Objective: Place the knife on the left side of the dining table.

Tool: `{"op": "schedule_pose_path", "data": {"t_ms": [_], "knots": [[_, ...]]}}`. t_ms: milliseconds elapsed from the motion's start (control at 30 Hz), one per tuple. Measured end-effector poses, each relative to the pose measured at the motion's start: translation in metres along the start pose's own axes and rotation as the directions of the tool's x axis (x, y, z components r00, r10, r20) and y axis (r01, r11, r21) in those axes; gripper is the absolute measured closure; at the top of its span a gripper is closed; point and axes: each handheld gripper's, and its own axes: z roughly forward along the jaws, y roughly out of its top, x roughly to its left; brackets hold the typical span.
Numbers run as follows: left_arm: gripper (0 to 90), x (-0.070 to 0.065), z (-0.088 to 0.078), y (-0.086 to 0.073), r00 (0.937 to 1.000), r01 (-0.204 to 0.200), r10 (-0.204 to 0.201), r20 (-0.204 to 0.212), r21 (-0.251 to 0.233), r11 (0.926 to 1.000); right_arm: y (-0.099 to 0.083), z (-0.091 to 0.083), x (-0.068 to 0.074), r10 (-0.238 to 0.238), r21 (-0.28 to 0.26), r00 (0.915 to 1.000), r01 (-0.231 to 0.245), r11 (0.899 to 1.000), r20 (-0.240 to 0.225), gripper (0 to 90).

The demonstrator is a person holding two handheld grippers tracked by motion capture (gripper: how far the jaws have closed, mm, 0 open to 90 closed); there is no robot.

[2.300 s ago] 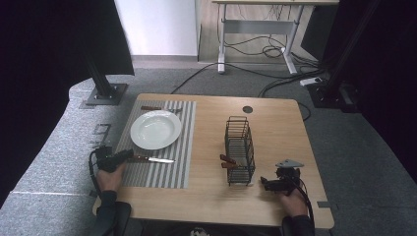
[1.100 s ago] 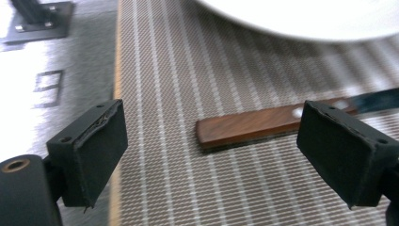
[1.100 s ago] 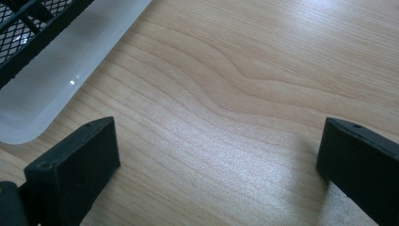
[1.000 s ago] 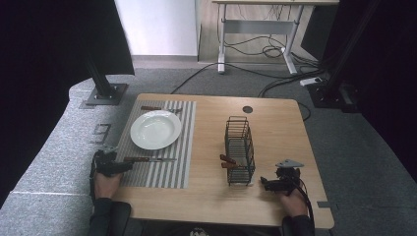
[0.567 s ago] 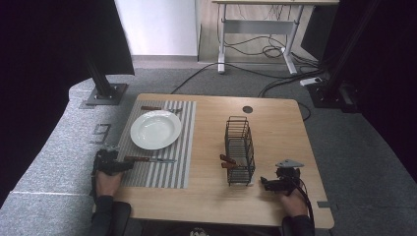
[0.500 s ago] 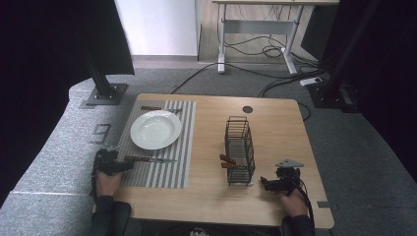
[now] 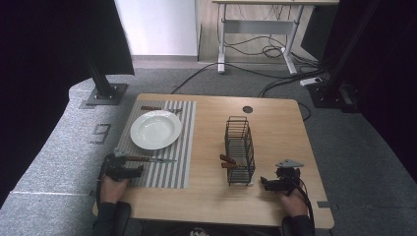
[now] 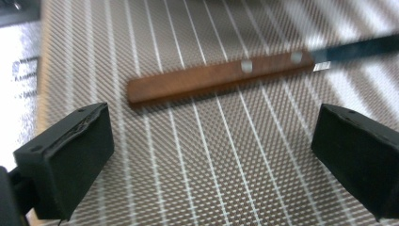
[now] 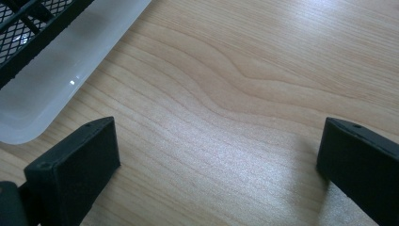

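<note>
Left gripper [image 8: 211, 155] has just opened wide, released; the knife [image 8: 221, 80] lies free on the striped mat [image 8: 188, 179] beside the plate [image 7: 155, 129]. Right gripper [image 9: 216, 169] gapes empty near the wire basket [image 7: 239, 147].

In the left gripper view the knife [image 8: 221, 77] blade runs off the right edge, blurred. The wire basket [image 9: 35, 28] is cropped at the right gripper view's top-left corner. What lies inside the basket is too small to identify from above.
</note>
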Motion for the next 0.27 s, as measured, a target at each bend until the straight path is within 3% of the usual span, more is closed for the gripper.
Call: {"op": "schedule_pose_path", "data": {"t_ms": [267], "knots": [[0.0, 0.0005, 0.0000, -0.0022, 1.0000, -0.002, 0.003, 0.004, -0.016, 0.9999, -0.0001, 0.0000, -0.0001, 0.000, 0.000, 1.0000, 0.000, 1.000, 0.000, 0.0]]}}
